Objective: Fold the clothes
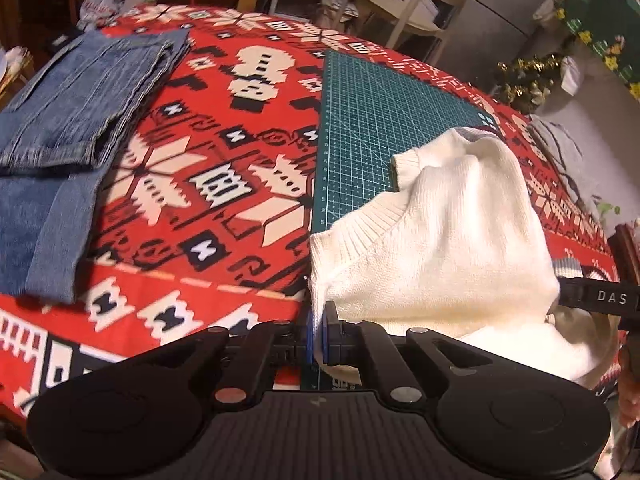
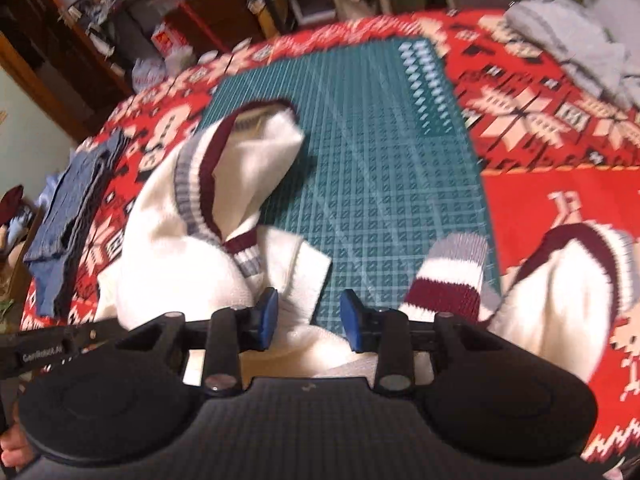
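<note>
My left gripper (image 1: pixel 318 330) is pinching a bit of the white sweater (image 1: pixel 440 240) near the table's (image 1: pixel 192 216) front edge, its pads pressed together on the knit. My right gripper (image 2: pixel 309 320) is spread, nothing between its fingers, poised over the sweater where it bunches up. The sweater lies rumpled on the green mat (image 2: pixel 360 152) — V-neck up, one striped cuff (image 2: pixel 448 276) out on the mat to the right, no clean fold in it. Left of it lie jeans (image 1: pixel 76 104), folded flat, so that piece looks done. A grey garment (image 2: pixel 568 44) sits heaped at the far right corner — I judge that it wants folding too.
</note>
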The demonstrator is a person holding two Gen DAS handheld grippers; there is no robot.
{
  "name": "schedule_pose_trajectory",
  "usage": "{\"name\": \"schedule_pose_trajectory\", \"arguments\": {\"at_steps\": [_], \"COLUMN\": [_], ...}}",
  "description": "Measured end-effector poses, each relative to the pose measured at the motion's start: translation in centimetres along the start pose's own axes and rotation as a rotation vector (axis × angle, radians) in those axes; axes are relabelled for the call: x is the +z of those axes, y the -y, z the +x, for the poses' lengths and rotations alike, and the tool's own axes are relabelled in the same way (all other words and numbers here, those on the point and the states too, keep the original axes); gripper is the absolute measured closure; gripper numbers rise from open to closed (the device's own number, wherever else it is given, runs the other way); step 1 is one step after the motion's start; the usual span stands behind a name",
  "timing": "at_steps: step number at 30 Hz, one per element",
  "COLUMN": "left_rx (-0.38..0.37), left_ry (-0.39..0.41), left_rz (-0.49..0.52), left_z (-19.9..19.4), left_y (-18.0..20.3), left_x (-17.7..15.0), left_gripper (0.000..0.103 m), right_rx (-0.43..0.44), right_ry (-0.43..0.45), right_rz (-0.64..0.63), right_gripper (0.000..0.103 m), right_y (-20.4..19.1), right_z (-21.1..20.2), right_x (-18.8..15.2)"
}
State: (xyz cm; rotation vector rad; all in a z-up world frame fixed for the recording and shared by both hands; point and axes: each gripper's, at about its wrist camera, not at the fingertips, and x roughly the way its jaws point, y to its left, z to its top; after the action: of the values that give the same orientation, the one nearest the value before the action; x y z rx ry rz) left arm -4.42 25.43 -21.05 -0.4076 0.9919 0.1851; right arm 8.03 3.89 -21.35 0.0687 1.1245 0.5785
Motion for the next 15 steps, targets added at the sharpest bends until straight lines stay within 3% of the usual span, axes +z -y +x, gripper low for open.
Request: {"name": "schedule_pose_trajectory", "arguments": {"at_steps": [4,6,8,9,13,15], "left_rx": [-0.004,-0.004,-0.007,-0.006,0.000,-0.003], "left_ry": [-0.007,-0.010,-0.010,-0.009,0.001,0.007], "left_rz": [-0.012,-0.018,-0.018,-0.016,-0.022,-0.034], "left_z": [0.3,0.4,0.4,0.4,0.0,-0.3], "left_y": [-0.5,-0.7,-0.7,-0.7,-0.8,-1.2], "left_x": [0.2,0.2,0.2,0.1,0.1,0.0], "left_gripper": [0.099,0.098,0.098,0.098,0.098,0.098], "right_rx": [0.054,0.028,-0.018,-0.041,-0.122,-0.143], "right_ry": [-0.055,-0.047,-0.029,-0.020,0.022,0.043], "right_rz": [-0.004,-0.055,-0.124,-0.158,-0.277,-0.279], "right_gripper": [0.065,0.065,0.074,0.098,0.103,0.103], "right_y": [-0.7,-1.9,-3.4,-4.1,-6.6,-6.6], "right_z": [1.2,1.6,1.9,2.0,2.3,2.0], "right_x": [0.2,-0.1,-0.6,-0.8,-1.6,-1.5]}}
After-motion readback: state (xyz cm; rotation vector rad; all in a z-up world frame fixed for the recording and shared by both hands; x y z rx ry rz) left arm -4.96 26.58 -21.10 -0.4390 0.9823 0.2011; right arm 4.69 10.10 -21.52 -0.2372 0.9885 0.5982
